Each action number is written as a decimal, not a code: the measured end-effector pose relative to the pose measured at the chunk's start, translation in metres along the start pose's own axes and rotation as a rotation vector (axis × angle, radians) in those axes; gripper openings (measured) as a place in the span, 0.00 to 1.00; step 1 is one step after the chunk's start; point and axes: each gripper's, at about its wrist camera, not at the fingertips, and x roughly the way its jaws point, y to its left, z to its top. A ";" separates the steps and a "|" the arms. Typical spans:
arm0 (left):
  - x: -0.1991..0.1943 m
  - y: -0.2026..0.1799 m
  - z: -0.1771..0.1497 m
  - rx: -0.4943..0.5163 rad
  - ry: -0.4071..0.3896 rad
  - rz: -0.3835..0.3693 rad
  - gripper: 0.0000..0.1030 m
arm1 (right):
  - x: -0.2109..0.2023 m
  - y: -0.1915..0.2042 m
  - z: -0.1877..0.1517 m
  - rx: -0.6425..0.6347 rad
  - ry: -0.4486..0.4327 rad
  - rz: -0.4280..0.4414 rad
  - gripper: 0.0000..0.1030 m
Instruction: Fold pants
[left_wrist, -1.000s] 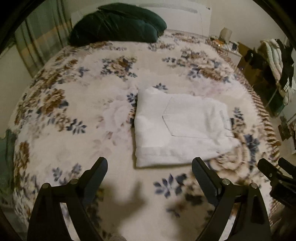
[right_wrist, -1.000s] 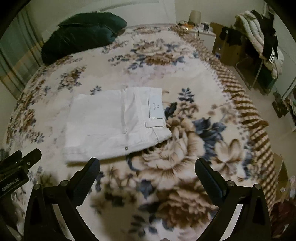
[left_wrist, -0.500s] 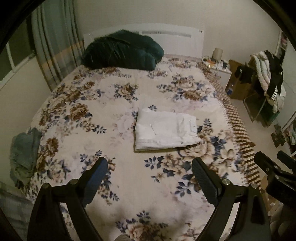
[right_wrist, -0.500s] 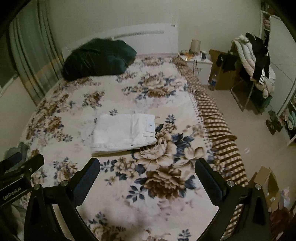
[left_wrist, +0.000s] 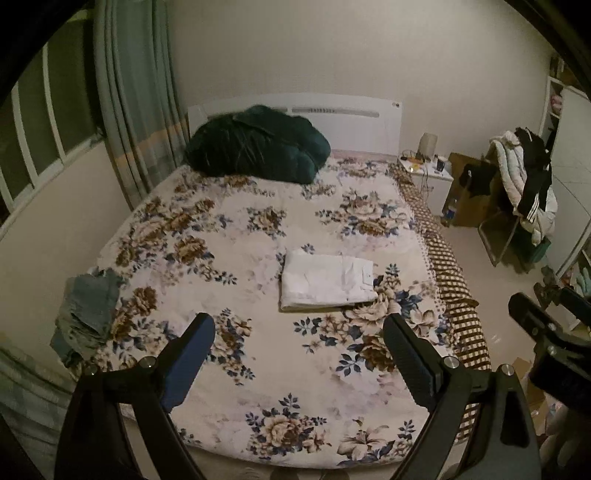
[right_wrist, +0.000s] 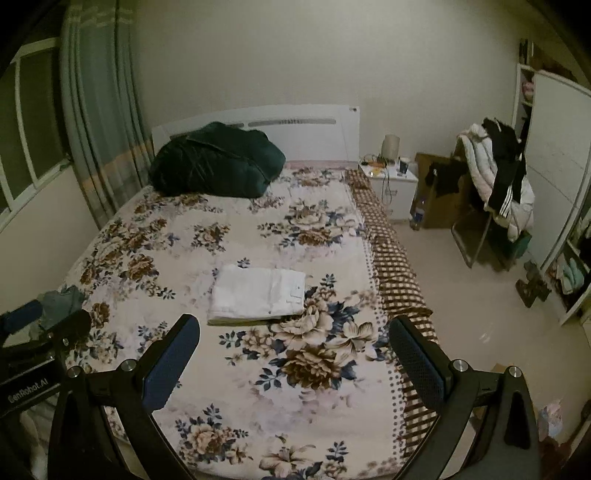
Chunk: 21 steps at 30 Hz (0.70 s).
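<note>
White pants (left_wrist: 327, 282) lie folded into a flat rectangle on the floral bedspread (left_wrist: 221, 258), right of the bed's middle; they also show in the right wrist view (right_wrist: 258, 295). My left gripper (left_wrist: 299, 332) is open and empty, held high above the bed's near end, far from the pants. My right gripper (right_wrist: 293, 334) is open and empty, also high and well back. The right gripper's side shows at the right edge of the left wrist view (left_wrist: 546, 332).
A dark green duvet (left_wrist: 258, 147) lies by the headboard. A crumpled grey-blue garment (left_wrist: 88, 314) sits at the bed's left edge. A nightstand (right_wrist: 391, 184), boxes and a clothes-laden chair (right_wrist: 495, 192) stand on the right. Curtains (left_wrist: 136, 110) hang on the left.
Both grippers have pulled far back and up from the folded pants; the whole bed and room have come into view. The pants have not moved.
</note>
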 end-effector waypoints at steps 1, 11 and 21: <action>-0.008 0.002 0.001 -0.001 -0.003 -0.005 0.91 | -0.015 0.002 0.000 -0.006 -0.004 -0.001 1.00; -0.044 0.017 -0.006 -0.024 -0.049 -0.006 0.92 | -0.093 0.017 -0.001 -0.010 -0.046 0.012 1.00; -0.061 0.019 -0.014 -0.020 -0.076 0.006 1.00 | -0.106 0.019 -0.003 -0.011 -0.059 0.010 1.00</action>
